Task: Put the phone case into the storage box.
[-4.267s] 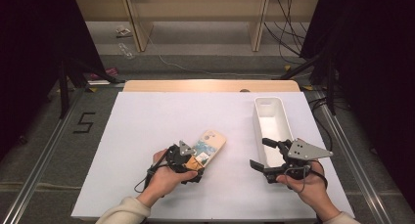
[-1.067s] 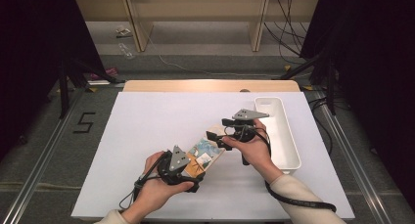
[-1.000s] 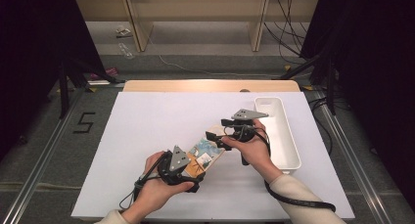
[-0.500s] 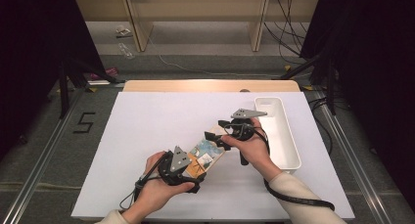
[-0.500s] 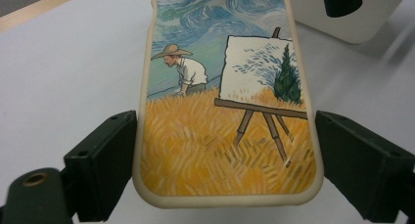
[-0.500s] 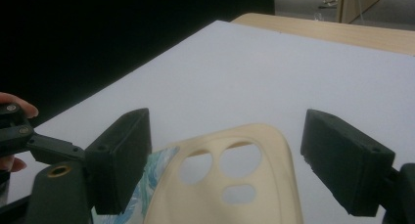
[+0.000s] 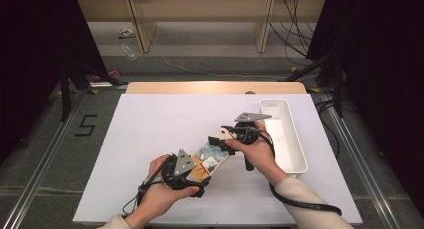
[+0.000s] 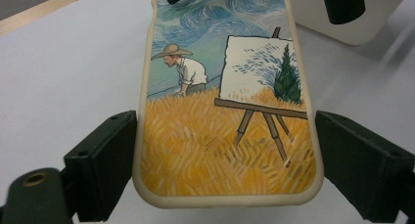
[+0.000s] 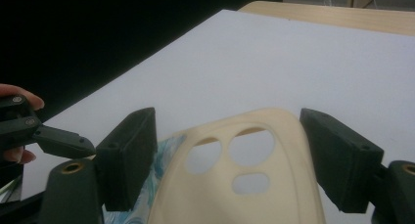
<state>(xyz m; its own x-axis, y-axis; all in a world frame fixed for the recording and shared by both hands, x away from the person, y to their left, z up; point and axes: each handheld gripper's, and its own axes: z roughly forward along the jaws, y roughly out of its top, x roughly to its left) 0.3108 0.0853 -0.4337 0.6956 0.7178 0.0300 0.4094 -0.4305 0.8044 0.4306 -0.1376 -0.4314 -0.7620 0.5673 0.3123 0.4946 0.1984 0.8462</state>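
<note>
A cream phone case (image 7: pixel 212 156) printed with a painter in a wheat field lies slantwise over the white table (image 7: pixel 150 124). My left gripper (image 7: pixel 198 176) is shut on its near end, and both pads press the case's (image 8: pixel 220 136) side edges in the left gripper view (image 8: pixel 225 160). My right gripper (image 7: pixel 224 138) straddles the far end with the camera cutouts (image 9: pixel 249 150). Its jaws have just been closing with the case between them. In the right gripper view (image 9: pixel 230 155) the pads stand close beside the cream rim, and I see no pressing.
A long white bin (image 7: pixel 276 102) stands just right of my right hand, with a corner of the bin (image 8: pixel 362 18) behind the case. The table's wooden far edge (image 7: pixel 215 87) lies beyond. A black cable (image 7: pixel 300 201) trails from the right gripper across the near right.
The right hand came from beside the bin to the case's far end. Over the last second its jaws narrowed around that end. The left hand and the case stayed put.
</note>
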